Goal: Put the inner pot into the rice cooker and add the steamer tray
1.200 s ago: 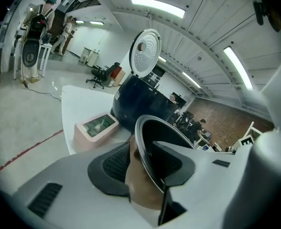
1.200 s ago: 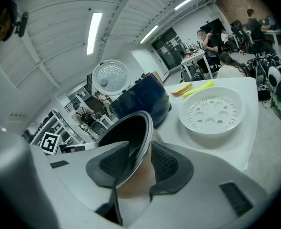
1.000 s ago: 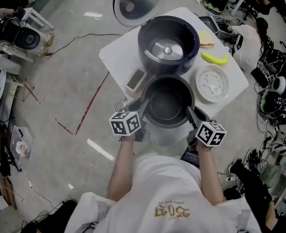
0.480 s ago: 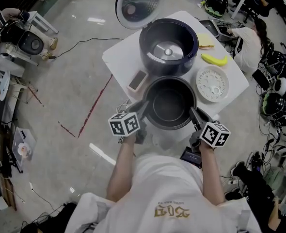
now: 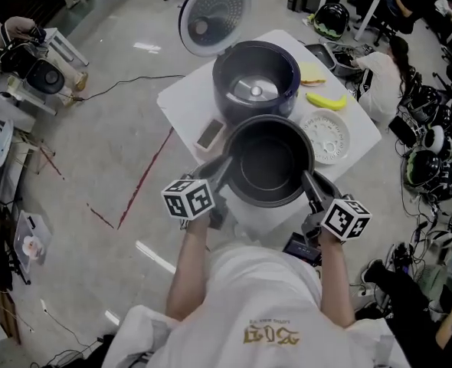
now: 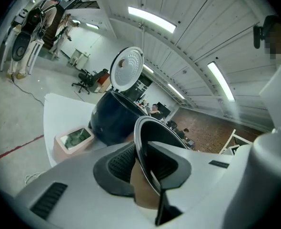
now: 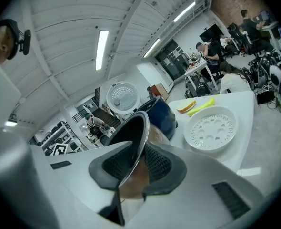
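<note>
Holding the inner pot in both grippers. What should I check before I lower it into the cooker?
1. Grip of left gripper: jaws have just closed on the inner pot rim: ok.
2. Grip of right gripper: just closed on the opposite rim: ok.
3. The rice cooker has its lid open: ok.
4. Cooker cavity empty: ok.
5. Pot centred over cooker: not ok, it sits nearer the person.
6. The steamer tray beside the cooker, out of the way: ok.

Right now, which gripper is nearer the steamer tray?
Right. Jaws of both have just been closing on the rim of the inner pot: right gripper on the side next to the steamer tray, left gripper on the opposite side, pot in between.
</note>
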`<action>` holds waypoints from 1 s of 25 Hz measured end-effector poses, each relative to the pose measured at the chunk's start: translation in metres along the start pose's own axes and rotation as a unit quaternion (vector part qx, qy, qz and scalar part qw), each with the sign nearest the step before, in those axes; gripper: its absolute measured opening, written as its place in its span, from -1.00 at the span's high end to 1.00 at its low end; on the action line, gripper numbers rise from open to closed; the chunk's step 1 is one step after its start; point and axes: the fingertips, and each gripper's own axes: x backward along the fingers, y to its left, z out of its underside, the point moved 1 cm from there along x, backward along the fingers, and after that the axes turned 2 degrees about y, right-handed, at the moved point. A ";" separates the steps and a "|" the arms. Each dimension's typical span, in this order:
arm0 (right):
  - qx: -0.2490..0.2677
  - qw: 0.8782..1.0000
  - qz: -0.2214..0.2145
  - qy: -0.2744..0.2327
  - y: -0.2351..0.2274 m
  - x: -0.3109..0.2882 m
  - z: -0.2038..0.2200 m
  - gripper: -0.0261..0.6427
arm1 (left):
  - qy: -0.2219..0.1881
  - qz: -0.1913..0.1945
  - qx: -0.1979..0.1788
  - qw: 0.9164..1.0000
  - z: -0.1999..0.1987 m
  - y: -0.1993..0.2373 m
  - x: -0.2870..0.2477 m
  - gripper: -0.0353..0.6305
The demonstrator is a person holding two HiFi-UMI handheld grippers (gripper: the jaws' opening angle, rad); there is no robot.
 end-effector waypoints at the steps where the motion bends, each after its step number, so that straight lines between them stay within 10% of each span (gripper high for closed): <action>1: 0.003 1.000 0.002 -0.006 0.002 0.003 -0.005 0.66 | -0.002 0.006 -0.001 1.000 -0.003 -0.004 -0.001 0.62; 25: 0.037 0.994 -0.013 -0.104 0.043 0.027 -0.090 0.68 | -0.058 0.066 -0.041 0.995 -0.078 -0.061 0.000 0.61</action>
